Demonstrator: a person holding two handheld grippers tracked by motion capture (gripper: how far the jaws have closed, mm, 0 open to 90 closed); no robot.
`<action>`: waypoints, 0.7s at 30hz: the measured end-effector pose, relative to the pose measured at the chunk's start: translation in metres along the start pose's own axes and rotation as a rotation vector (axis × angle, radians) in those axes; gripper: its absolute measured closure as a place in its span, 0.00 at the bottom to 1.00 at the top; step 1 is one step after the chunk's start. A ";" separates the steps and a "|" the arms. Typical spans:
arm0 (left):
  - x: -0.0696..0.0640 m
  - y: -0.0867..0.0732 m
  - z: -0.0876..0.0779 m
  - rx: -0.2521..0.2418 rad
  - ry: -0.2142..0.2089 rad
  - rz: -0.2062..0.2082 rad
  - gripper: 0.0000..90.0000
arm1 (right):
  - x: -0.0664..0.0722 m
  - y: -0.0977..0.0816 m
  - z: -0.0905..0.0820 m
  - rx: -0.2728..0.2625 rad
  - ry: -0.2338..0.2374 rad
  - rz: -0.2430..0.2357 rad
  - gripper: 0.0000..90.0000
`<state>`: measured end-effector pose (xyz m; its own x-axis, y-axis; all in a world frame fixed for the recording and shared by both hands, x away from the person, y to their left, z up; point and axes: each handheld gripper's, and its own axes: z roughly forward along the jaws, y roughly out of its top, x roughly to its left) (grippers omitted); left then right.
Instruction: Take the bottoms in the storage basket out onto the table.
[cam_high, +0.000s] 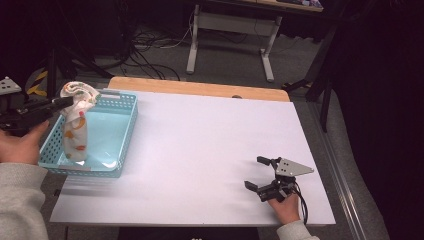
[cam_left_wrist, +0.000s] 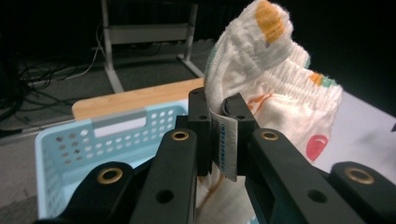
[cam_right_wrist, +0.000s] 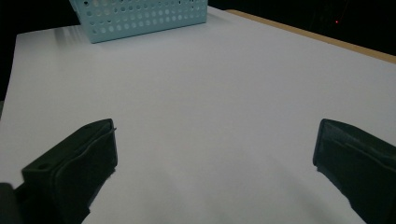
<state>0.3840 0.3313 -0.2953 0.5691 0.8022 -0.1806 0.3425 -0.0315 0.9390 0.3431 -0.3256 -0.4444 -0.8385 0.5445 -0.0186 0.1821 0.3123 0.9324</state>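
A white cloth (cam_high: 76, 120) printed with orange and green spots hangs over the light blue basket (cam_high: 125, 131) at the table's left. My left gripper (cam_high: 66, 102) is shut on its gathered top edge, and the cloth's lower end reaches the basket floor. In the left gripper view the cloth (cam_left_wrist: 275, 88) bunches above the closed jaws of the left gripper (cam_left_wrist: 223, 135), with a white label pinched between them. My right gripper (cam_high: 257, 173) rests open on the white table sheet near the front right corner. In the right gripper view the right gripper (cam_right_wrist: 215, 154) has nothing between its jaws.
The white sheet (cam_high: 210, 150) covers most of the wooden table (cam_high: 200, 89). The basket (cam_right_wrist: 140, 18) stands at the far left of the sheet. Beyond the table are desk legs (cam_high: 192, 50) and cables on a grey floor. A dark curtain hangs at the right.
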 end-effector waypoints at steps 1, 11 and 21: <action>0.000 0.000 0.000 0.000 0.000 0.000 0.94 | 0.000 0.000 0.000 0.000 0.000 0.000 0.01; -0.020 0.020 0.005 -0.053 -0.045 0.035 0.94 | 0.000 0.000 0.000 -0.003 0.001 -0.001 0.01; -0.042 0.038 0.013 -0.082 -0.099 0.069 0.94 | 0.000 0.000 0.000 -0.005 0.001 0.000 0.01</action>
<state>0.3831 0.2882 -0.2557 0.6616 0.7369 -0.1387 0.2400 -0.0329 0.9702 0.3431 -0.3261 -0.4442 -0.8392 0.5435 -0.0182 0.1797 0.3088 0.9340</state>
